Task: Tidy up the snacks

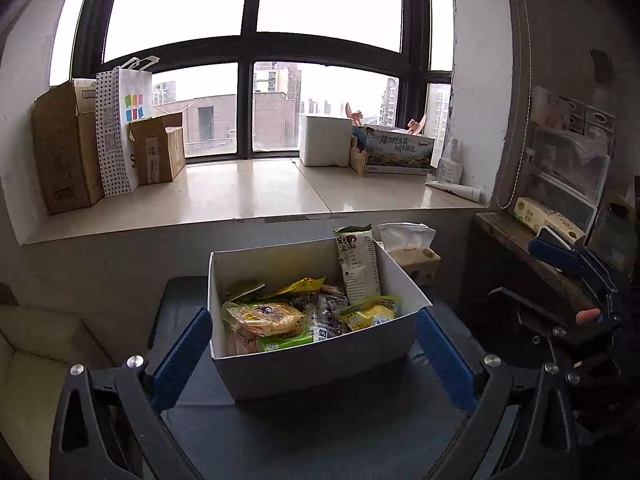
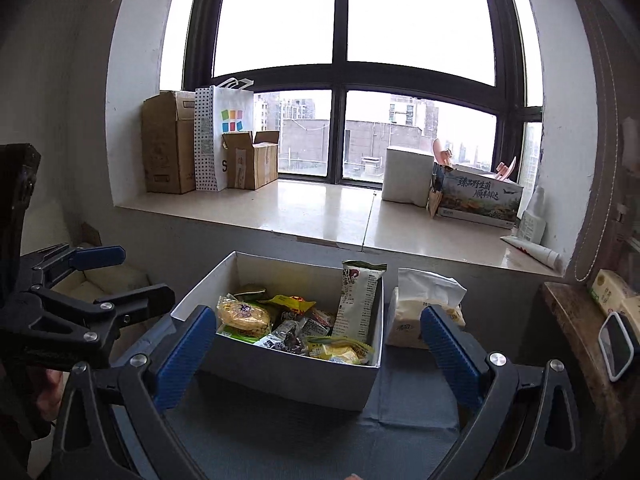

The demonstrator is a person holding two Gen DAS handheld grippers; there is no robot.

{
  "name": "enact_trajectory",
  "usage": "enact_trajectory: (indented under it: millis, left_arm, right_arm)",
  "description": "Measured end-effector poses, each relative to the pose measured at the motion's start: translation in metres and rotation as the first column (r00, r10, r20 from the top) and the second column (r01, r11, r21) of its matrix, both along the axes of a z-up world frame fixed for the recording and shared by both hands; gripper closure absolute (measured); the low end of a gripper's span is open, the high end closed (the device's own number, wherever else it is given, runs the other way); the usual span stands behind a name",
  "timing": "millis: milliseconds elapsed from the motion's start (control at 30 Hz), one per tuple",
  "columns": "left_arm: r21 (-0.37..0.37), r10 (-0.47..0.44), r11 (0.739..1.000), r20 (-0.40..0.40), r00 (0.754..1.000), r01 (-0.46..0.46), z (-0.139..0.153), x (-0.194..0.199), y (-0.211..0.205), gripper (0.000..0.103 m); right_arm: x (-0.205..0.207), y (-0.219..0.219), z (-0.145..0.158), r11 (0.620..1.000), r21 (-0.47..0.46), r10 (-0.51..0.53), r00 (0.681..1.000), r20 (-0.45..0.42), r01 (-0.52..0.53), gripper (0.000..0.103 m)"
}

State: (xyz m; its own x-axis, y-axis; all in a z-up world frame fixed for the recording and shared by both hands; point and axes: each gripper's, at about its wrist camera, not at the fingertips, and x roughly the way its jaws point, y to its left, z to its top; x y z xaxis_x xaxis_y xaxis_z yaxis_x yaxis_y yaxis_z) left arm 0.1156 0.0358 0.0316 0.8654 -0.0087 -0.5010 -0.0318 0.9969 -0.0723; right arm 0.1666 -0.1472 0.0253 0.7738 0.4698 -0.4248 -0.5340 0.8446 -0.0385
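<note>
A white open box point(image 1: 320, 368) point(image 2: 288, 376) stands on the dark table cover point(image 1: 320, 432), filled with several snack packets. A tall white packet point(image 1: 358, 268) point(image 2: 358, 300) leans upright against its right wall. A round yellow cake packet point(image 1: 266, 316) point(image 2: 244, 314) lies at the left, and a yellow packet point(image 1: 372, 314) point(image 2: 340, 352) lies at the right. My left gripper point(image 1: 314, 316) is open, short of the box, with nothing between its blue fingers. My right gripper point(image 2: 316, 316) is open and holds nothing. Each shows in the other's view: the right gripper point(image 1: 520, 272), the left gripper point(image 2: 136, 276).
A tissue pack point(image 1: 412, 248) point(image 2: 428, 304) sits just right of the box. On the window sill stand cardboard boxes point(image 1: 68, 148), a dotted paper bag point(image 1: 120, 128), a white box point(image 1: 326, 140) and a printed box point(image 1: 400, 152). A wooden shelf point(image 1: 520, 240) is at the right, a cream seat point(image 1: 40, 360) at the left.
</note>
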Motion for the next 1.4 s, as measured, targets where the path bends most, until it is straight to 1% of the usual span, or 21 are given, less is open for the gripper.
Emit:
enact_trajectory:
  millis: [100,167,200,233,267,333,400,467,567,633,733,833,1267,1400]
  left_arm:
    - [-0.003,0.015,1.0,0.006,1.0,-0.015,0.004,-0.029,-0.005,0.0]
    - [-0.024,0.034,0.999,-0.003,0.999,-0.034,0.004,-0.046,-0.005,0.0]
    - [-0.04,0.028,0.999,-0.015,0.999,-0.029,0.003,-0.053,-0.006,0.0]
    - [-0.065,0.006,0.998,-0.014,1.0,-0.006,0.002,-0.063,-0.006,0.0]
    - [-0.072,-0.008,0.997,-0.008,1.0,0.008,0.001,-0.071,-0.008,0.0]
    - [-0.058,0.031,0.998,-0.012,0.999,-0.031,-0.001,-0.087,-0.01,0.0]
    - [-0.039,0.043,0.998,-0.015,0.999,-0.043,-0.004,-0.1,-0.013,0.0]
    - [-0.037,0.048,0.998,-0.031,0.998,-0.049,-0.007,-0.107,-0.014,0.0]
    - [-0.077,0.047,0.996,-0.057,0.997,-0.051,-0.011,-0.109,-0.009,0.0]
    - [-0.091,0.045,0.995,-0.059,0.997,-0.05,-0.012,-0.11,-0.008,0.0]
    - [-0.082,0.049,0.995,-0.063,0.997,-0.054,-0.013,-0.109,-0.01,0.0]
    - [-0.081,0.039,0.996,-0.07,0.997,-0.045,-0.014,-0.106,-0.012,0.0]
    - [-0.087,0.032,0.995,-0.08,0.996,-0.039,-0.018,-0.102,-0.012,0.0]
    - [-0.072,0.033,0.997,-0.089,0.996,-0.039,-0.021,-0.1,-0.014,0.0]
  right_arm:
    - [-0.017,-0.007,-0.005,1.0,0.012,0.028,0.998,-0.057,-0.027,0.0]
    - [-0.027,-0.012,-0.012,0.998,0.042,0.045,0.995,-0.09,-0.041,0.0]
    - [-0.031,-0.015,-0.016,0.997,0.06,0.061,0.992,-0.115,-0.054,0.0]
    - [-0.033,-0.017,-0.021,0.994,0.085,0.082,0.985,-0.15,-0.07,0.0]
    - [-0.034,-0.019,-0.027,0.992,0.105,0.089,0.978,-0.19,-0.069,0.0]
    - [-0.036,-0.023,-0.037,0.989,0.135,0.089,0.961,-0.261,-0.055,0.0]
    - [-0.044,-0.027,-0.045,0.986,0.159,0.091,0.951,-0.296,-0.045,0.0]
    - [-0.056,-0.029,-0.048,0.982,0.176,0.112,0.947,-0.3,-0.061,0.0]
    - [-0.066,-0.024,-0.047,0.988,0.135,0.112,0.951,-0.288,-0.075,0.0]
    - [-0.068,-0.024,-0.045,0.99,0.128,0.099,0.954,-0.283,-0.065,0.0]
    - [-0.068,-0.024,-0.044,0.99,0.126,0.1,0.954,-0.281,-0.067,0.0]
    - [-0.067,-0.025,-0.044,0.993,0.106,0.077,0.956,-0.282,-0.048,0.0]
    - [-0.068,-0.03,-0.042,0.993,0.113,0.067,0.957,-0.282,-0.036,0.0]
    - [-0.068,-0.028,-0.042,0.993,0.109,0.071,0.956,-0.284,-0.041,0.0]
